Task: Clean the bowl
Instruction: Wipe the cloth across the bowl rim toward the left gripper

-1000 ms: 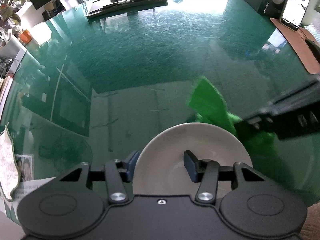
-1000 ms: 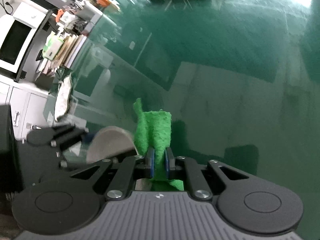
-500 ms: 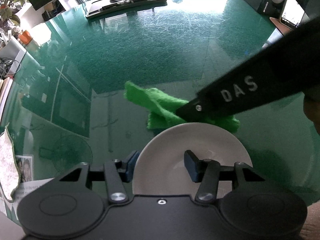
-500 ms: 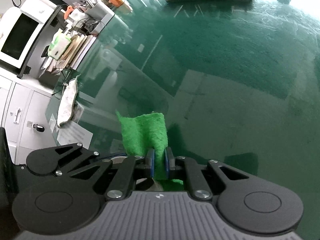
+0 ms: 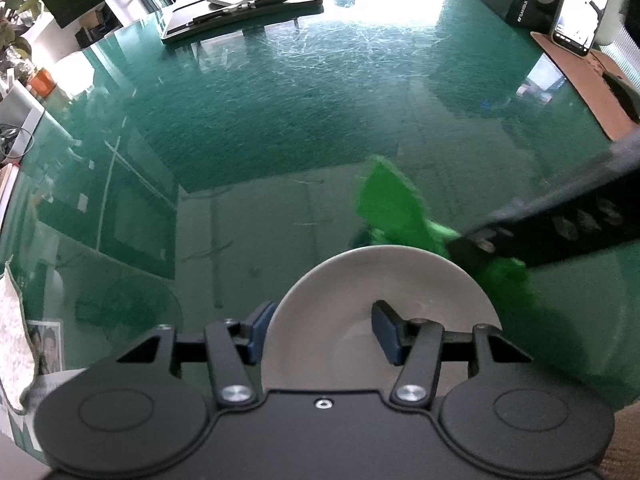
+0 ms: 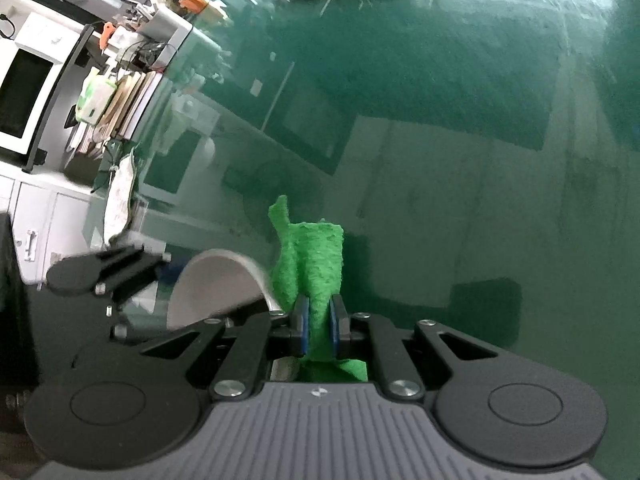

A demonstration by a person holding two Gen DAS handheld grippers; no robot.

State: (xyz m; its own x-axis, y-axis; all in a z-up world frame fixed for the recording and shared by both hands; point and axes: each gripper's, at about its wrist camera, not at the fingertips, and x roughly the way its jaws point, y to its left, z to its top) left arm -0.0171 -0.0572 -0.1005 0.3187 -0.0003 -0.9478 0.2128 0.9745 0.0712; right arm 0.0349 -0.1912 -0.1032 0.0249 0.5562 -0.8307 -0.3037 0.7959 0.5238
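Two hand-held grippers work over a glossy green tabletop (image 5: 304,112). The left hand-held gripper (image 5: 322,336) points steeply down with its blue-padded jaws astride the near rim of a shallow pale grey bowl (image 5: 360,280): one pad sits outside the rim on the left, the other stands inside the bowl. The jaws are opening, and neither pad clearly presses the rim, so the bowl seems loosely bracketed rather than clamped, probably to keep it from sliding while it is wiped. The bowl sits on the tabletop directly below this gripper.

The right hand-held gripper (image 6: 319,330) has its jaws drawn close together, pinching a bright green cleaning cloth (image 6: 316,256). The cloth stands up in a folded tuft beyond the pads, with more bunched behind them. In the left wrist view this gripper's dark body reaches in from the right, and the cloth (image 5: 394,208) drapes at the bowl's far right edge, partly blurred. That placement suits wiping along the rim.

Farther out, a phone (image 5: 580,12) leans upright at the far right of the tabletop, and a laptop (image 5: 244,4) lies at the far edge.
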